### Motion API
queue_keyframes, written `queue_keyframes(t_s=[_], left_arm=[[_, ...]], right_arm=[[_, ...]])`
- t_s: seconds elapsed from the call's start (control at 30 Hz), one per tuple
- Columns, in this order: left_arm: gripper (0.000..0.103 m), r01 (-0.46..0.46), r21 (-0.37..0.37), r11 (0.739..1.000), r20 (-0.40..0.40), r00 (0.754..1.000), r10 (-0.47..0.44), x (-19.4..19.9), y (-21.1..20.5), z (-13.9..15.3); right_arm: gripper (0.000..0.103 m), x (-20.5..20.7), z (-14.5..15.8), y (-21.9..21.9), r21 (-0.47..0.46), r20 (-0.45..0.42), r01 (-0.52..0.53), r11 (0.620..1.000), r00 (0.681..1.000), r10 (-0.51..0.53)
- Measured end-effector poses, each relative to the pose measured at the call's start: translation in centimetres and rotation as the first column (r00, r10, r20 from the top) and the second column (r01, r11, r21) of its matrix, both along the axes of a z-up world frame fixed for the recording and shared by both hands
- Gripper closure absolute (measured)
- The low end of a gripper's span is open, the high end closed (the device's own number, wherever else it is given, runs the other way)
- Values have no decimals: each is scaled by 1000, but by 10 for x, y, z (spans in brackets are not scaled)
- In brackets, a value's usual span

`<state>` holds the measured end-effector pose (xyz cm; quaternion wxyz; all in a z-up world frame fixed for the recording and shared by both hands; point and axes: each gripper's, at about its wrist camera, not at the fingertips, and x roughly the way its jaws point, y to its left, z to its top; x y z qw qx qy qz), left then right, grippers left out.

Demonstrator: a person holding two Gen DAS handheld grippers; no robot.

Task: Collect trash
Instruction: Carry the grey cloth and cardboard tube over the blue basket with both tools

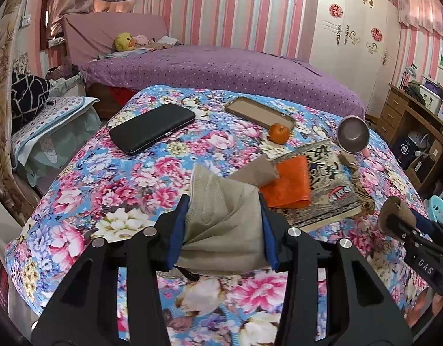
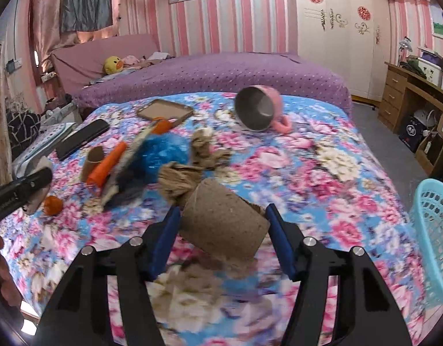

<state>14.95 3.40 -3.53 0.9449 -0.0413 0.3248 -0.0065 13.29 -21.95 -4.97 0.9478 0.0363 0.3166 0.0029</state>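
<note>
Meanwhile, both grippers are carrying trash above the flowered bedspread point(image 1: 111, 173).
Left gripper point(image 1: 224, 227) is pinching a crumpled mask point(image 1: 221, 219); right gripper point(image 2: 222, 232) is closing around a cardboard tube point(image 2: 224, 225); basket point(image 2: 435, 230) waiting nearby, crumpled paper point(image 2: 178, 181) still lying uncollected.

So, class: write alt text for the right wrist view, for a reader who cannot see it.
The right gripper has its blue-padded jaws around a brown cardboard tube above a floral bedspread. Beyond lie crumpled brown paper, a tipped pink steel-lined mug and, at right, a turquoise plastic basket.
</note>
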Motion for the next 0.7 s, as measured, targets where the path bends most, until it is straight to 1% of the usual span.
queue_keyframes(t_s=[0.3,0.43,0.6,0.7], left_arm=[[59,12,25,1000,25,1000,-13,-9,-29,3],[59,9,33,999,22,1000,-10,-11,-40,2],[59,29,1,1000,30,999,-29,-15,-56,10],[59,45,7,999,51,998,-46,-18,-70,19]], right_arm=[[43,-10,5,-38,-32,24,15,999,1000,-14],[43,-13,6,-53,-50,29,33,998,999,-31],[43,-18,11,-78,-53,47,60,997,997,-57],[43,-22,13,-97,-44,57,96,994,994,-94]])
